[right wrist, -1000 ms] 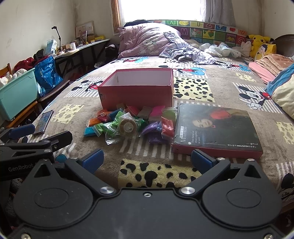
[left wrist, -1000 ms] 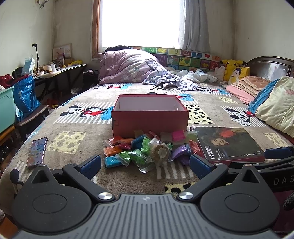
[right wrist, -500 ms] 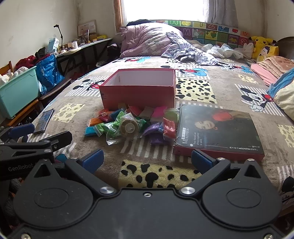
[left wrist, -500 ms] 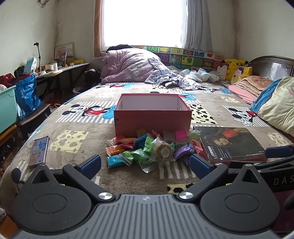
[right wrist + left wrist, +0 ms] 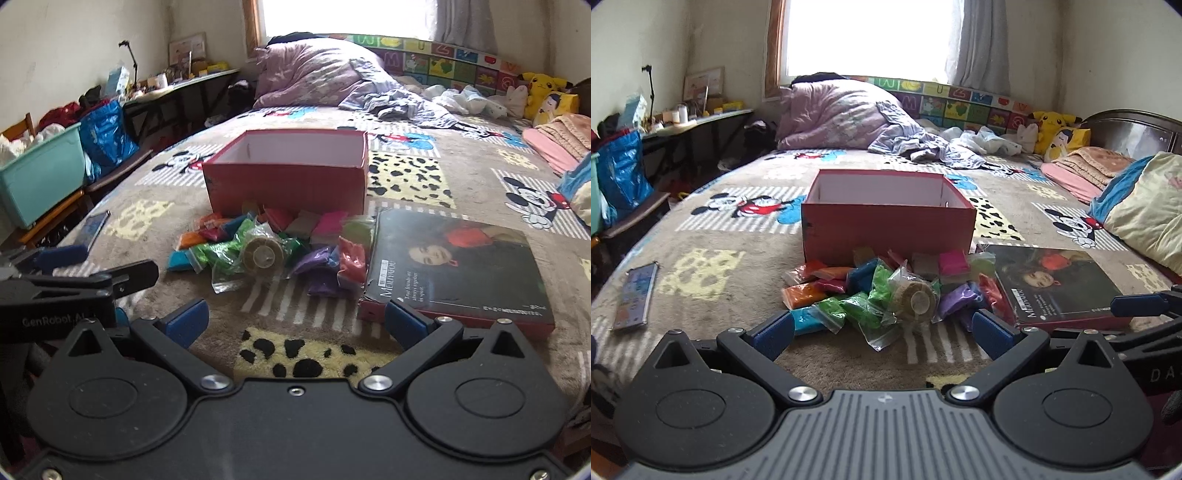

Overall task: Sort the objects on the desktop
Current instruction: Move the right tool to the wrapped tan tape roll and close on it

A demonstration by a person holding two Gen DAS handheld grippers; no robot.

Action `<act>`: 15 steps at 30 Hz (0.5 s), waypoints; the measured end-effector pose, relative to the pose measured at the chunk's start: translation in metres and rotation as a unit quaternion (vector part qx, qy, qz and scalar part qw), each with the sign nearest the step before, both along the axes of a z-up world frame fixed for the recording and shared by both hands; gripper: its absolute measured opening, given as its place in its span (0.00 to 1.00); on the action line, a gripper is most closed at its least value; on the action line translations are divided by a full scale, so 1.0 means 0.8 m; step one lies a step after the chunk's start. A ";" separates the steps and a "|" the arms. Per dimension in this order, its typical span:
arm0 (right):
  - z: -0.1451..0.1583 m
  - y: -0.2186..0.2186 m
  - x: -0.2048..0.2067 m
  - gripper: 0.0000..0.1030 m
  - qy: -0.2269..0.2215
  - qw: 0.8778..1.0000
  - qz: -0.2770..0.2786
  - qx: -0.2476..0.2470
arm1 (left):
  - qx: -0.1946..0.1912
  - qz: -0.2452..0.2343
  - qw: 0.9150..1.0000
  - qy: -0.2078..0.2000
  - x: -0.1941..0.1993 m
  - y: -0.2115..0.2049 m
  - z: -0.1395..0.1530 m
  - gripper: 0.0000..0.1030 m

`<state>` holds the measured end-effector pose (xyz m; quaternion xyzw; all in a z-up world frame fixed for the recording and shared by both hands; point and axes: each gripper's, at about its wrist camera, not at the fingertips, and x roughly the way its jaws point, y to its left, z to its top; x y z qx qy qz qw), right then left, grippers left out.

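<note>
An open red box (image 5: 886,230) (image 5: 288,184) stands on the bed. In front of it lies a pile of small coloured clay bags (image 5: 864,291) (image 5: 236,251) with a bagged round spool (image 5: 916,301) (image 5: 262,254) in the middle. A dark box lid with a portrait (image 5: 1056,284) (image 5: 454,262) lies flat to the right of the pile. My left gripper (image 5: 882,332) is open and empty, just short of the pile. My right gripper (image 5: 295,323) is open and empty, near the lid's front corner.
A phone (image 5: 637,291) (image 5: 90,227) lies on the bed at the left. A teal bin (image 5: 40,177) and a blue bag (image 5: 107,140) stand beside the bed. Pillows, quilts (image 5: 838,114) and plush toys (image 5: 1056,129) lie at the far end and right side.
Both grippers have moved slightly forward toward the pile and the box. Both stay open and empty.
</note>
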<state>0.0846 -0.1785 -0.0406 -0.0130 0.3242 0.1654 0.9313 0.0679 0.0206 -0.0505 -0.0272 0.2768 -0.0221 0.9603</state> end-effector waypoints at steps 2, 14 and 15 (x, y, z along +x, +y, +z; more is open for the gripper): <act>-0.008 -0.001 0.011 1.00 -0.001 1.000 0.000 0.002 | -0.017 0.002 1.000 0.002 0.015 0.009 -0.009 1.00; -0.060 0.010 0.085 1.00 -0.036 0.999 0.032 -0.009 | 0.002 0.005 1.000 -0.014 0.090 0.030 -0.064 1.00; -0.063 0.013 0.089 1.00 -0.038 0.999 0.035 -0.014 | 0.003 0.005 1.000 -0.009 0.095 0.031 -0.067 1.00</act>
